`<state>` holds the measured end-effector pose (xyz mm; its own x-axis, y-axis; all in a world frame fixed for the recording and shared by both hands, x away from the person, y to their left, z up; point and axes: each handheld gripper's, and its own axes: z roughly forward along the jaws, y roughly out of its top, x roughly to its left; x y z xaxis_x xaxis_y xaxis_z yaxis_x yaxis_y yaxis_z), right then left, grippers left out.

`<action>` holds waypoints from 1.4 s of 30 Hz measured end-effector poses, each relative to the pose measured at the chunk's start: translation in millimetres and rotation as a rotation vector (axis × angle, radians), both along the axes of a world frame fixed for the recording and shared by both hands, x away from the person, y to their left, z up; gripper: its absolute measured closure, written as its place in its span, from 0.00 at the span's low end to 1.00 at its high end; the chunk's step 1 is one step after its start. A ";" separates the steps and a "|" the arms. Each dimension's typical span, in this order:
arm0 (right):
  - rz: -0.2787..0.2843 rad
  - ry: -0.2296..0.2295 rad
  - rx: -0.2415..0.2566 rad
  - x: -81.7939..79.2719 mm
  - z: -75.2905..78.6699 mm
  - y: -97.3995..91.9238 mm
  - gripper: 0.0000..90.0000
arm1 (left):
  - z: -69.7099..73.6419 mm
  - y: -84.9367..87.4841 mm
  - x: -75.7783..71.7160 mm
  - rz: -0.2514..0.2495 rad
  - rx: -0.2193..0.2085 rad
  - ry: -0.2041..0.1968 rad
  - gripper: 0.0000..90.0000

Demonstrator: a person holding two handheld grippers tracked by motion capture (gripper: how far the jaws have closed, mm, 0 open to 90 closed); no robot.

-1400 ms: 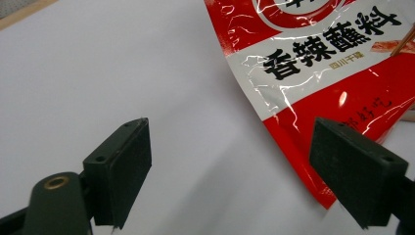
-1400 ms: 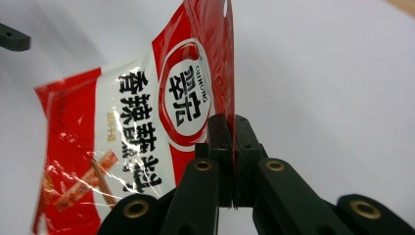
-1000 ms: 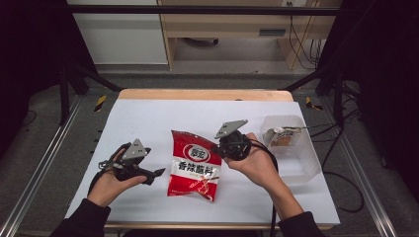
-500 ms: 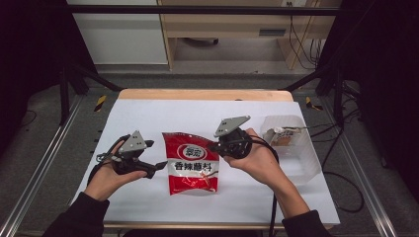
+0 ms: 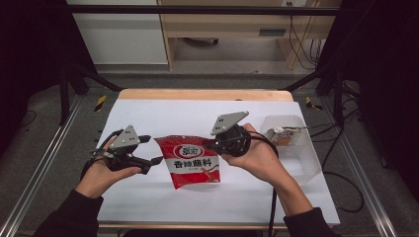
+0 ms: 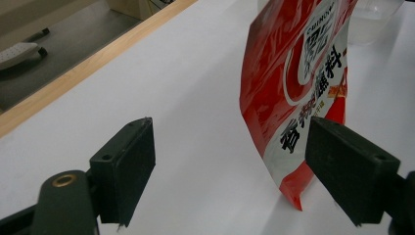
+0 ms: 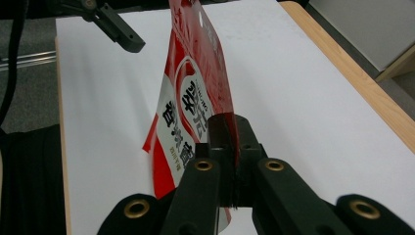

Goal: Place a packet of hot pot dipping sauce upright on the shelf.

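The red sauce packet hangs pinched by its upper right corner in the right tongs; the left tongs, just beside its left edge, have been closing yet gape around nothing.

Black sleeves cover both forearms. Each black gripper carries a grey triangular plate, brass-ringed screw holes, square pads and a trailing black cable.

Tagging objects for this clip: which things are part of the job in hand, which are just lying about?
In the job:
- red seasoning pouch, held up off the table
- right tongs, shut on the pouch's edge
- left tongs, open, jaws just been closing a little, pouch corner near one jaw but not pinched

Lying about:
- clear plastic container at the table's right
- small brown packet inside it
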<state>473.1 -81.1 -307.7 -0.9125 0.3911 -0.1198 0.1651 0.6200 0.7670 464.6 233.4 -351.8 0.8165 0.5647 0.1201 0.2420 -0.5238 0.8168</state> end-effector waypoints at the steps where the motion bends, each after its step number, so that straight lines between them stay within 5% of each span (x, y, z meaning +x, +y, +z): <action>1: 0.008 -0.003 0.000 -0.3 1.5 0.5 1.00 | 1.0 -0.6 0.1 -0.005 0.000 -0.003 0.21; 12: 0.047 -0.022 -0.012 -3.3 13.7 5.0 1.00 | 12.8 -16.5 9.4 -0.083 -0.018 -0.003 0.48; 21: 0.051 -0.021 -0.012 -2.5 20.2 1.4 1.00 | 12.5 -25.9 20.4 -0.102 -0.021 -0.009 0.55; 31: 0.042 -0.014 -0.007 -1.8 18.5 -9.0 1.00 | 17.0 -37.9 16.0 -0.156 0.015 0.032 0.98; 42: 0.034 -0.018 0.001 -2.3 18.2 -20.7 0.99 | 39.8 -46.2 19.0 -0.150 0.019 0.016 1.00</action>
<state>470.8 -101.8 -289.5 -0.9231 0.3598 -0.1357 0.1302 0.6245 0.7701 483.5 187.2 -312.0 0.8936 0.4336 0.1164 0.1723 -0.5707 0.8028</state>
